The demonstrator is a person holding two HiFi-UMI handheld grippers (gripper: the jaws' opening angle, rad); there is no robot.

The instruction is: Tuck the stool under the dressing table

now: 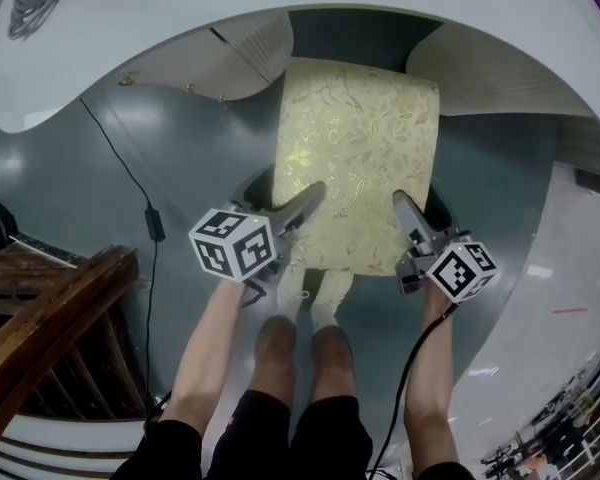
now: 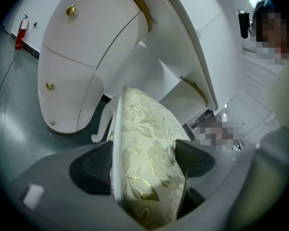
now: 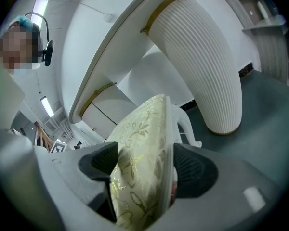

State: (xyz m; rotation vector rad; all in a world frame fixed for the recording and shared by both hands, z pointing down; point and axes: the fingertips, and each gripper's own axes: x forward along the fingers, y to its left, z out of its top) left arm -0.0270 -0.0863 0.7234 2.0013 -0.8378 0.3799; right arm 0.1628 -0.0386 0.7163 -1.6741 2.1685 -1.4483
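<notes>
The stool [image 1: 358, 158] has a cream seat cushion with a gold leaf pattern and white legs. It stands on the grey floor, its far end in the gap between the two ribbed pedestals of the white dressing table [image 1: 160, 18]. My left gripper [image 1: 302, 208] is shut on the seat's near left edge, the cushion [image 2: 149, 162] pinched between its black pads. On the near right edge my right gripper [image 1: 408, 213] clamps the cushion [image 3: 139, 172] the same way.
A black cable [image 1: 130, 183] runs across the floor at the left. A wooden chair back or rail [image 1: 50, 318] stands at the lower left. The person's feet [image 1: 300, 343] are right behind the stool. The ribbed pedestals [image 1: 235, 58] [image 1: 500, 78] flank the gap.
</notes>
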